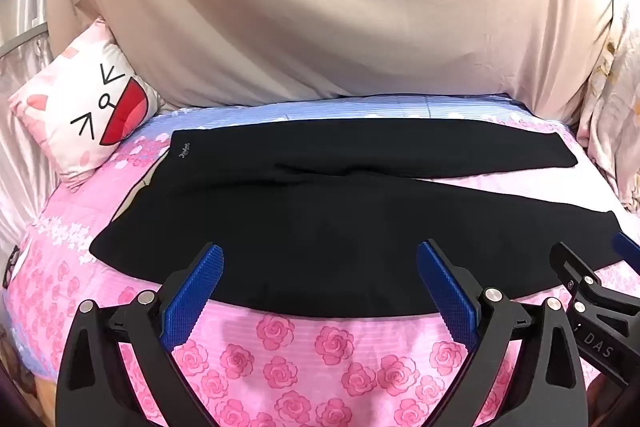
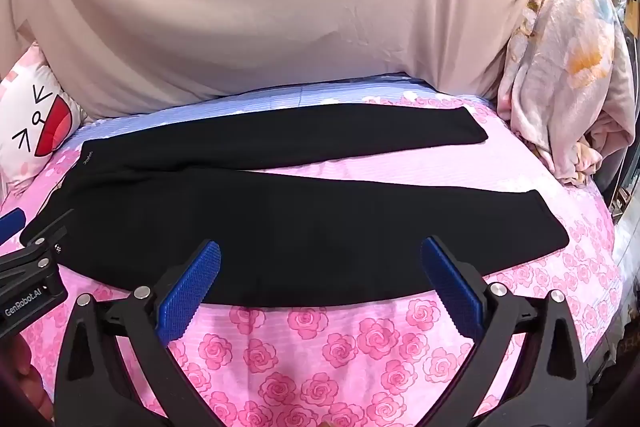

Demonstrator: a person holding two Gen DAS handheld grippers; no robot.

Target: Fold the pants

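Across the bed (image 1: 288, 347) the black pants (image 1: 340, 227) lie flat, legs seemingly unfolded; near its front edge, left gripper (image 1: 320, 259) and right gripper (image 2: 320, 259) hover, jaws wide apart, empty.

Bedspread: we see a pink rose-print cover (image 1: 304, 351), pale blue at its far edge.
Cushion: a cartoon-face pillow (image 1: 86, 115) leans at far left.
Backdrop: beige draped cloth (image 2: 260, 7).
Blanket: a crumpled floral throw (image 2: 568, 67) lies at right.
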